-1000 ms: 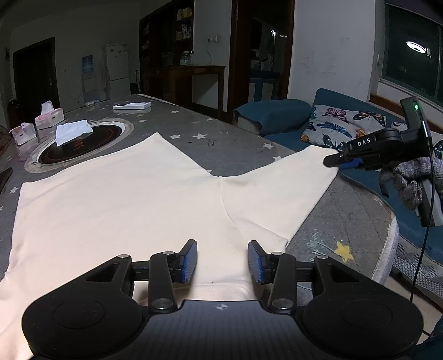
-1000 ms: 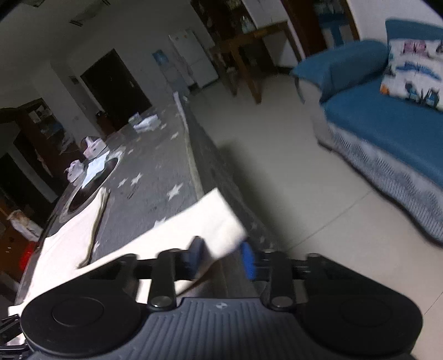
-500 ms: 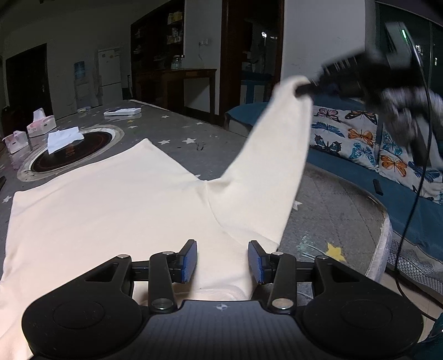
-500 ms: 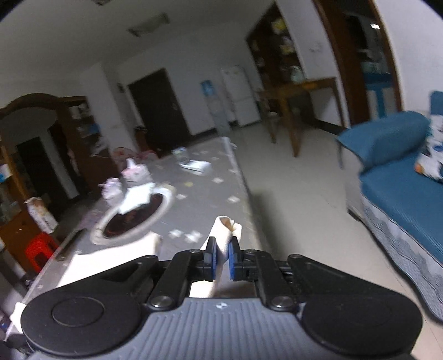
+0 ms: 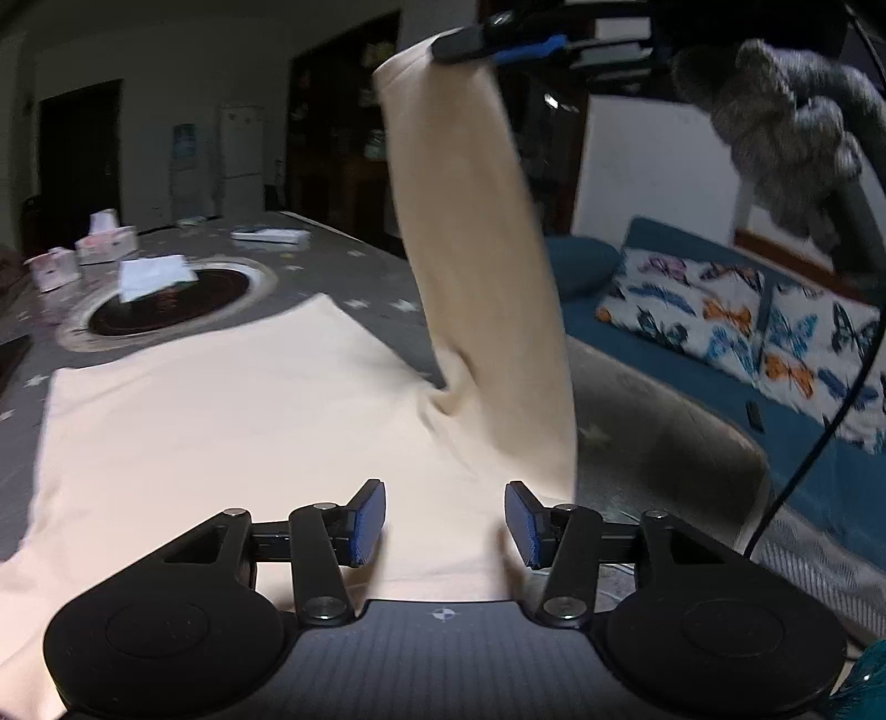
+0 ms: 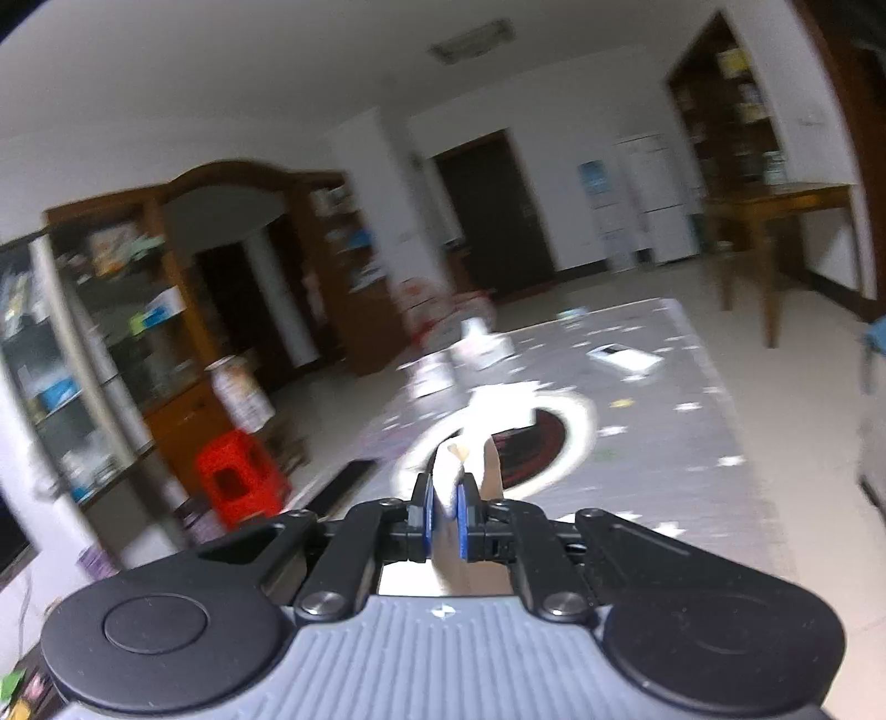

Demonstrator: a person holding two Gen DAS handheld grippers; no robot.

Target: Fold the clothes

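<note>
A cream garment (image 5: 232, 421) lay spread flat across the grey star-patterned worktop (image 5: 343, 260), while its sleeve (image 5: 476, 266) was held high above the near right corner by the right gripper (image 5: 470, 47), its jaws clamped on the cuff. From that grip the sleeve hung almost straight down, creasing where it joined the body of the garment. The right wrist view showed the same hold — the blue pads (image 6: 427, 518) pressed together on a narrow fold of cream cloth (image 6: 451, 471) that stood up between them. A hand in a grey knitted glove (image 5: 786, 133) held that tool at the upper right of the left wrist view.

The left gripper (image 5: 443, 523) hovered low over the near edge of the garment, its jaws wide apart and holding nothing, the cloth showing between the two blue pads.

Farther along the worktop sat a dark round inset (image 5: 171, 302) with a white sheet of tissue (image 5: 155, 274) on it, two pink tissue boxes (image 5: 105, 241) to the left and a flat white object (image 5: 271, 235) beyond. Beside the worktop — to the right — stood a blue sofa (image 5: 803, 437) with butterfly-print cushions (image 5: 681, 304). A red plastic stool (image 6: 241, 479) stood on the floor in the blurred right wrist view.
</note>
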